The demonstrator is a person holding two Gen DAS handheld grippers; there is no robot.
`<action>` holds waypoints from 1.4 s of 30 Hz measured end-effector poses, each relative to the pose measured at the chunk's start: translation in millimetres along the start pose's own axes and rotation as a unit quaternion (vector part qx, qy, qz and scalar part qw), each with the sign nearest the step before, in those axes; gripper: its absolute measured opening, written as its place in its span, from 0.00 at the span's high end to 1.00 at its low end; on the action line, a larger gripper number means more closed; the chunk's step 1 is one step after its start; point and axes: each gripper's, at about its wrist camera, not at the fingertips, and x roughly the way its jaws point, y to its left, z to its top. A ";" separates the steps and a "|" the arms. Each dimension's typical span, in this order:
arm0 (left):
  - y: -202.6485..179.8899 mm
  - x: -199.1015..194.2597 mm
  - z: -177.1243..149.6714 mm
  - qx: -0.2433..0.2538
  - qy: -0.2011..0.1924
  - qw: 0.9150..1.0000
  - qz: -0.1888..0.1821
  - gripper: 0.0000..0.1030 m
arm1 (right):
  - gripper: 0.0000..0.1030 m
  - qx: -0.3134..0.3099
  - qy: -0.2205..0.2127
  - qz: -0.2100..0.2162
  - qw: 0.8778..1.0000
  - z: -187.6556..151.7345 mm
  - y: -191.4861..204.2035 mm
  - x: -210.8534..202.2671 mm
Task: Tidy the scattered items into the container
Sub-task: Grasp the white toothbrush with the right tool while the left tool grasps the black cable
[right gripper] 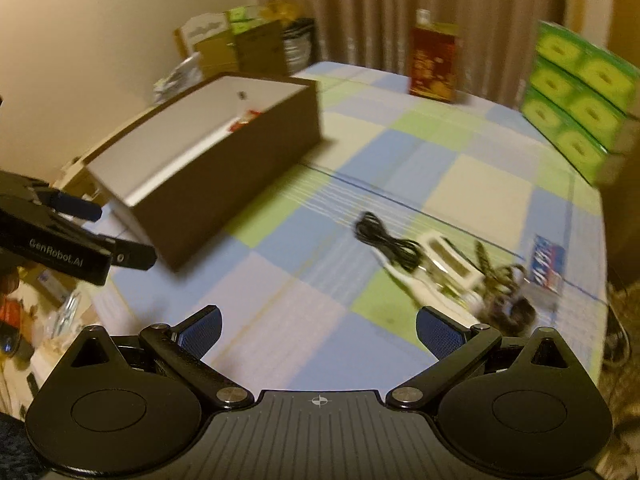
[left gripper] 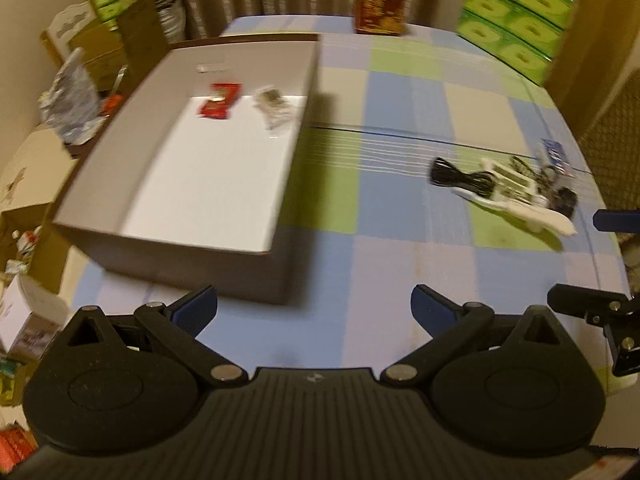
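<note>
A brown box (left gripper: 256, 280) with a white inside (right gripper: 240, 184) stands on the left of the checked tablecloth. It holds a red packet (left gripper: 219, 101) and a clear pale packet (left gripper: 274, 108). A pile of scattered items lies at the right: a coiled black cable (left gripper: 456, 176) (right gripper: 384, 240), a white plastic piece (left gripper: 520, 204) (right gripper: 440, 268) and a blue packet (right gripper: 546, 266) (left gripper: 554, 152). My left gripper (left gripper: 314, 312) is open and empty, near the box's front corner. My right gripper (right gripper: 318, 332) is open and empty, just short of the pile.
A red tin (left gripper: 380, 0) (right gripper: 434, 64) and stacked green tissue boxes (left gripper: 516, 20) (right gripper: 580, 92) stand at the table's far edge. Cartons and clutter (left gripper: 80, 64) sit past the table's left side. The left gripper shows at the left of the right wrist view (right gripper: 60, 240).
</note>
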 end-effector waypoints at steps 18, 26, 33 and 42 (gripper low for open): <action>-77.5 62.9 26.9 0.045 0.027 0.998 -0.045 0.02 | 0.22 0.018 0.016 -0.061 0.998 -33.3 -98.0 22.6; -77.3 92.4 38.0 0.039 0.039 0.998 -0.031 0.02 | 0.43 -0.066 0.032 -0.059 0.996 -29.7 -101.2 68.6; -75.7 104.7 42.7 0.044 0.049 0.997 -0.030 0.02 | 0.77 -0.141 0.055 -0.055 0.987 -37.3 -90.5 89.9; -66.7 109.2 41.6 0.047 0.058 0.997 -0.032 0.02 | 0.78 -0.119 0.099 -0.010 0.988 -63.3 -84.6 71.8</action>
